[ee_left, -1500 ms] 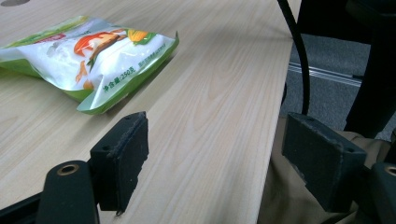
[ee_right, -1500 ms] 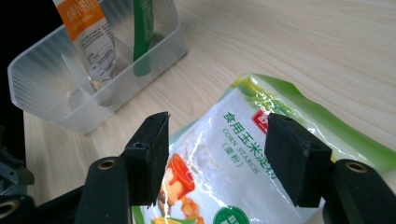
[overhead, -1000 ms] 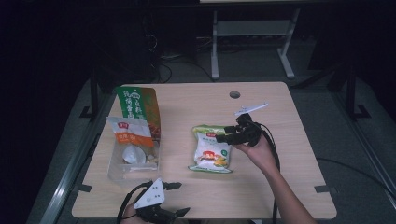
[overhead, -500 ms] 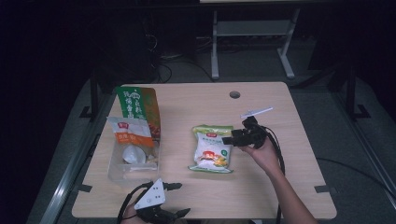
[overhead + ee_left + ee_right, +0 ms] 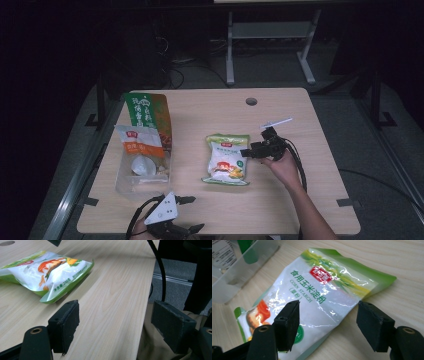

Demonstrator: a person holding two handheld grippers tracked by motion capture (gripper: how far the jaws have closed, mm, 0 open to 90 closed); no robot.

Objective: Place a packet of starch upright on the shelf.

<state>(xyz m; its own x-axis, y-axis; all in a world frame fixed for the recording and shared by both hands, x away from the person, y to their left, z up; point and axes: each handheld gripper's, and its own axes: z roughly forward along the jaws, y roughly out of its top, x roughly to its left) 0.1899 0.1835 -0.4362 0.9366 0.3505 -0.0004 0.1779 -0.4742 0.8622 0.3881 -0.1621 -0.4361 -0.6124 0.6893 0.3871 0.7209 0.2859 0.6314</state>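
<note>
A white and green corn starch bag (image 5: 227,159) lies flat in the middle of the wooden table (image 5: 300,200). My right gripper (image 5: 246,152) hovers low at the bag's right edge, held by a hand reaching in from the lower right. In the right gripper view its jaws stand wide apart over the bag (image 5: 322,282), and the right gripper (image 5: 328,317) grips nothing. My left gripper (image 5: 192,214) rests at the table's front edge, open and empty. In the left gripper view the left gripper (image 5: 115,322) points along the table, with the bag (image 5: 47,270) farther off.
A clear plastic bin (image 5: 125,177) stands at the left, holding a tall green and orange bag (image 5: 147,115) and a white and orange pouch (image 5: 137,142). The bin's corner (image 5: 242,267) lies just beyond the starch bag. A round cable hole (image 5: 251,101) sits near the far edge.
My right gripper has come down and slightly forward toward the bag's right edge. The left gripper and the bag have stayed where they were.
</note>
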